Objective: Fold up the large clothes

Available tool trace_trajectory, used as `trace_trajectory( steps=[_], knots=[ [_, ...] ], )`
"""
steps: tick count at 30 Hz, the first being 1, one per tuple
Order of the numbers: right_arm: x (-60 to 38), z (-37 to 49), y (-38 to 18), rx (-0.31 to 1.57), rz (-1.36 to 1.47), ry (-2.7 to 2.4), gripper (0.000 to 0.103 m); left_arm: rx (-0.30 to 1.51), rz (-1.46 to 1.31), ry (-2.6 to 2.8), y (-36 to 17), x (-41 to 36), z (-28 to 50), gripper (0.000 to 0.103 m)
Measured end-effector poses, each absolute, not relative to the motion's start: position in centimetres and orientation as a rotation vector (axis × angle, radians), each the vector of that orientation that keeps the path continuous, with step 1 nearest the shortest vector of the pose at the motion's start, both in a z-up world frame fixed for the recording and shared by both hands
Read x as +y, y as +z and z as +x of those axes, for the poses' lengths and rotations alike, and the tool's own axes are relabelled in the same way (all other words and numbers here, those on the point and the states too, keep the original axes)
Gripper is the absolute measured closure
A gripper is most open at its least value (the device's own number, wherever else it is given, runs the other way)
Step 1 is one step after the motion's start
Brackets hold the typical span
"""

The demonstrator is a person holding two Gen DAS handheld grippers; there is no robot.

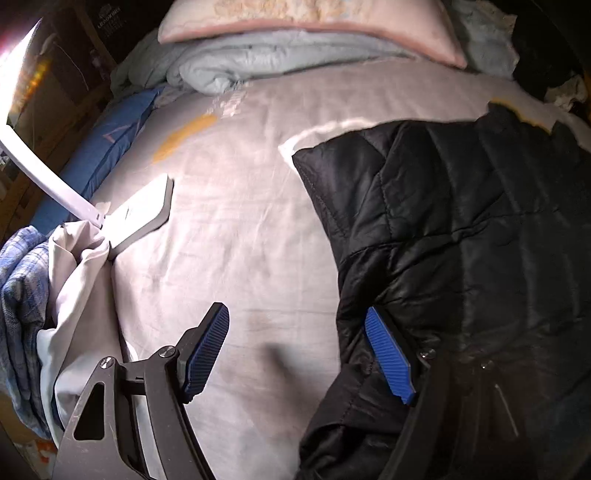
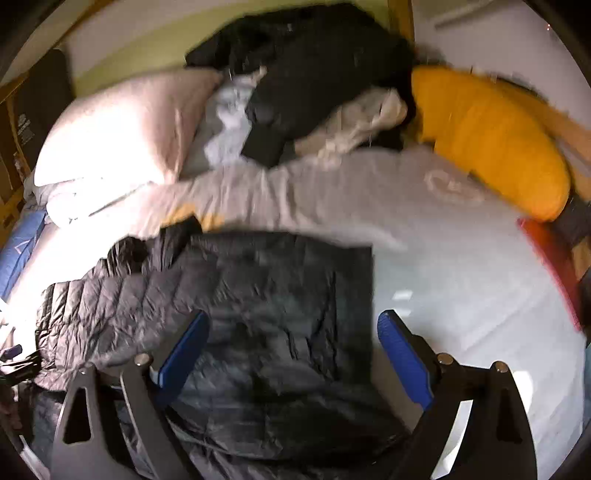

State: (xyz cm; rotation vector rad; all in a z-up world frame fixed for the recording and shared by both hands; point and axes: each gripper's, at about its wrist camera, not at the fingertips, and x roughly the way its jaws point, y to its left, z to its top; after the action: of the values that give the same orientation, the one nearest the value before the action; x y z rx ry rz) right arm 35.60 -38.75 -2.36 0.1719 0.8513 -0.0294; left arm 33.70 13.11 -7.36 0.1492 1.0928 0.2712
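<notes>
A black quilted puffer jacket (image 1: 461, 229) lies on the pale bed sheet (image 1: 240, 229), filling the right half of the left wrist view. My left gripper (image 1: 299, 350) is open, its right finger lying on the jacket's left edge and its left finger over bare sheet. In the right wrist view the jacket (image 2: 240, 295) lies spread in the lower middle, a sleeve reaching left. My right gripper (image 2: 295, 362) is open above the jacket's right part, its right finger over the sheet (image 2: 461, 277). Neither holds cloth.
A pink pillow (image 1: 303, 18) and light blue blanket (image 1: 258, 59) lie at the bed's head. A white lamp base (image 1: 144, 214) and crumpled pale and plaid cloth (image 1: 44, 314) sit at left. An orange cushion (image 2: 491, 144), dark clothes pile (image 2: 314, 74) and pink pillow (image 2: 122, 129) lie beyond.
</notes>
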Motion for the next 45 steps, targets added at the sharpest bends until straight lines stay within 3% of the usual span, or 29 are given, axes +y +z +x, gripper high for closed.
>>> trace_trajectory(
  steps=[5,20,24,30,35,45],
  knots=[
    [-38.2,36.3,-4.1,0.945,0.101,-0.059,0.011,1.099,0.087,0.287,-6.9,14.2,33.9,0.028],
    [-36.5,30.7,0.5,0.75,0.064,0.034,0.006,0.838,-0.041,0.016,4.8,10.1,26.5,0.029],
    [-36.0,28.1,1.9,0.681,0.087,0.052,0.002,0.728,-0.045,-0.059,7.3,8.5,22.9,0.023],
    [-35.2,23.4,3.2,0.588,0.094,0.089,0.0,0.658,0.022,-0.069,8.2,6.4,20.1,0.017],
    [-34.9,20.8,3.1,0.558,0.098,0.112,0.0,0.616,0.062,-0.098,8.5,5.2,18.2,0.004],
    [-34.1,19.6,2.6,0.533,0.025,0.077,0.0,0.575,0.067,-0.088,7.2,4.4,16.3,0.003]
  ],
)
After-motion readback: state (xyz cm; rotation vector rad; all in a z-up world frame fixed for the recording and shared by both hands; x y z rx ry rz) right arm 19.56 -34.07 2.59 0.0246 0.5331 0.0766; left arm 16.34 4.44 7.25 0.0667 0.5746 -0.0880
